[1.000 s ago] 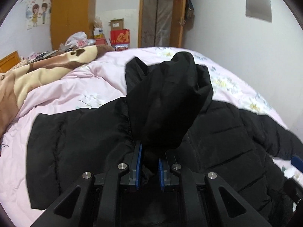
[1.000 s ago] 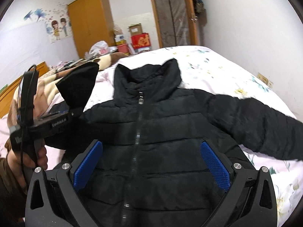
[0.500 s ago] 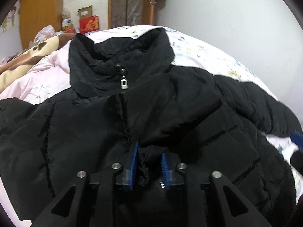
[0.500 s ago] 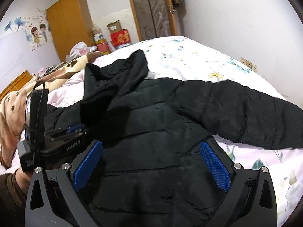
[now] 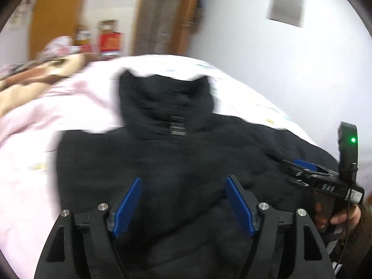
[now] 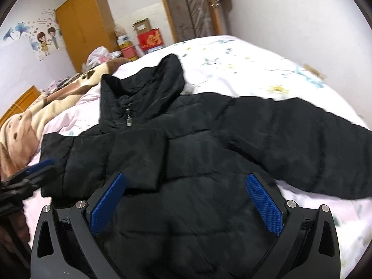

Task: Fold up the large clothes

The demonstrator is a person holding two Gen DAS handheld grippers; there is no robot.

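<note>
Left wrist view, blurred: left claw (image 5: 183, 200) over the lower front of a black puffer jacket (image 5: 162, 162), jaws opening, blue pads (image 5: 127, 203) spread w/ nothing pinched between them – only jacket fabric lying below. Jacket spread front-up on the bed (image 5: 28, 139), collar (image 5: 165, 95) standing at the far end, zip pull (image 5: 177, 126) just under it. At right edge, right claw (image 5: 307, 171) seen side-on, held by a hand (image 5: 344, 216), green light (image 5: 353, 140) lit on its body.

Right wrist view, sharper: right claw (image 6: 186, 200) w/ jaws wide apart, empty, hovering above jacket's (image 6: 197, 186) lower body. 1 sleeve (image 6: 104, 158) folded in across the chest on the left side, cuff end resting on the front panel; the other sleeve (image 6: 302, 144) stretched out to the right over the floral quilt (image 6: 244, 69). Left claw's tip (image 6: 39, 166) just visible at the left edge, beside the folded sleeve, blurred. Brown-and-cream blanket (image 6: 34, 114) bunched along the bed's left side. Behind – orange wardrobe (image 6: 86, 23), red box (image 6: 150, 39), door (image 6: 190, 4).
</note>
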